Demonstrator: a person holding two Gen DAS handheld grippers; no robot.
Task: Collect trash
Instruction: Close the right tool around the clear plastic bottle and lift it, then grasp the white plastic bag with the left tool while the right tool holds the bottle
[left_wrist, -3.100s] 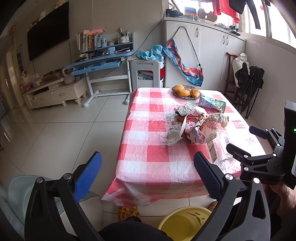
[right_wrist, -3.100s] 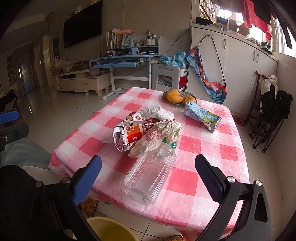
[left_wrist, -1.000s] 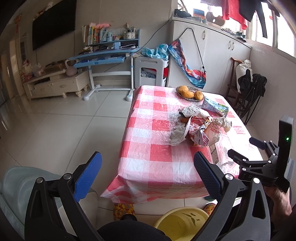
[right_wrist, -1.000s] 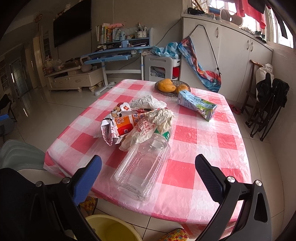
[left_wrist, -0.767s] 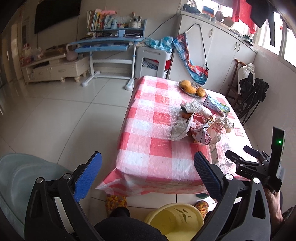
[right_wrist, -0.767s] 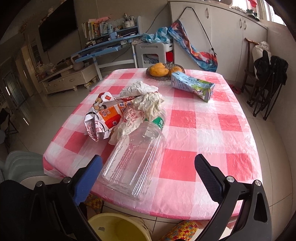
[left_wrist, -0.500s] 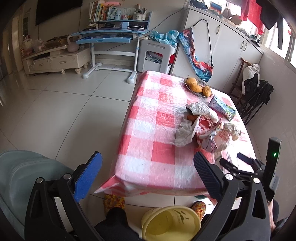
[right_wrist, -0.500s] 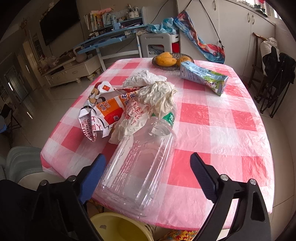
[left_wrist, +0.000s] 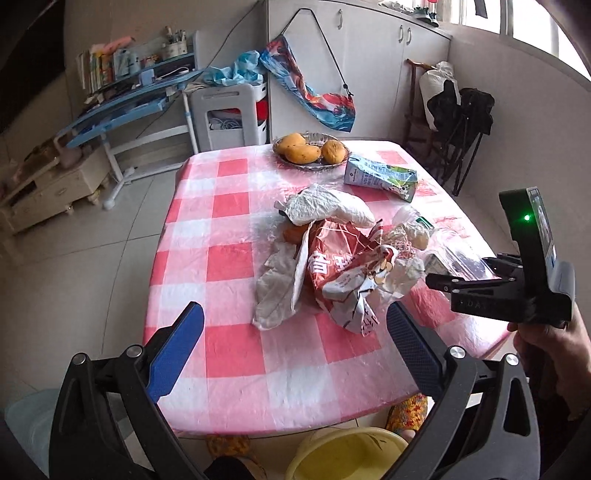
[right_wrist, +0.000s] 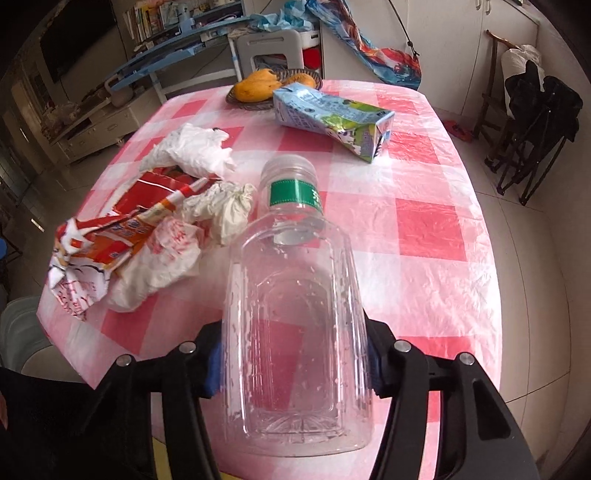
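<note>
Closing on: the clear bottle, which lies flat near the counter edge.
Right hand-held gripper: jaws closing, one each side of the bottle's wide bottom end (cap points away).
Left hand-held gripper: wide, holding nothing, farther off, facing the wrappers.

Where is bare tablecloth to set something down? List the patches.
Free: the table's near-left checks beside the crumpled red wrapper, and the far right squares past the clear bottle. Crowded: the middle, wrapper to milk carton.
</note>
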